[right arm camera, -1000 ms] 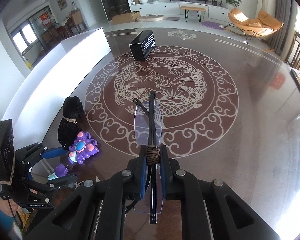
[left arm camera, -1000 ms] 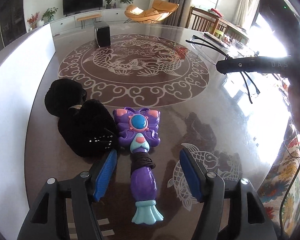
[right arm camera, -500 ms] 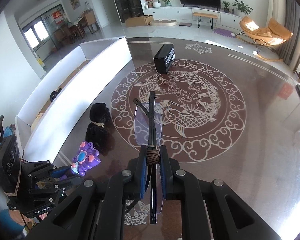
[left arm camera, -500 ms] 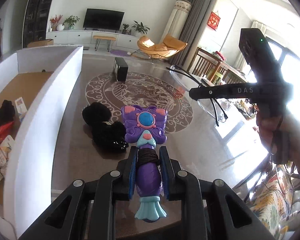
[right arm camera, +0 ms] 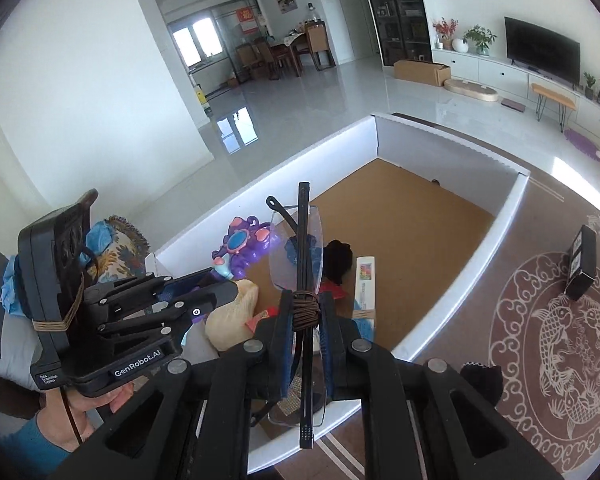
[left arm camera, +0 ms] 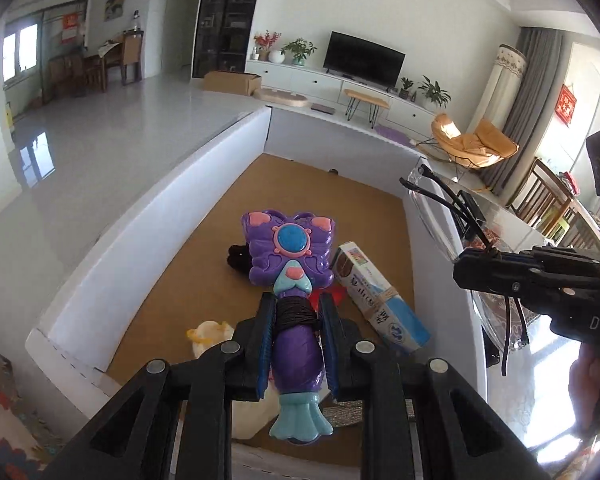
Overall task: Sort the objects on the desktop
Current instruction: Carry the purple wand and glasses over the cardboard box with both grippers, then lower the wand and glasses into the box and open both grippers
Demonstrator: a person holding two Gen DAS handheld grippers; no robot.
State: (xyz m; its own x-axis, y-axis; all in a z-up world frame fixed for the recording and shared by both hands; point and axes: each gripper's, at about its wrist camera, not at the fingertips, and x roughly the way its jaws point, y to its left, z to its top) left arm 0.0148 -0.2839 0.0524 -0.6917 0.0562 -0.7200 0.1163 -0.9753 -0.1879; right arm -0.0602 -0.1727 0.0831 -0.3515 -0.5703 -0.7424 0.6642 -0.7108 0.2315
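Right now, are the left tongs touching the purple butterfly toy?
Touching. In the left wrist view, the left tongs are shut on the purple butterfly toy, both blue pads pressing its handle where black cord is wrapped, holding it above the white box.

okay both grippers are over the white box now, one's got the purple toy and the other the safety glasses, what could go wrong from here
1. The purple toy, held in the left gripper, hangs above the long carton and red item in the white box; released there, it may land on them.
2. The safety glasses, clamped edge-on by the right gripper, could scratch if dropped onto the clutter.
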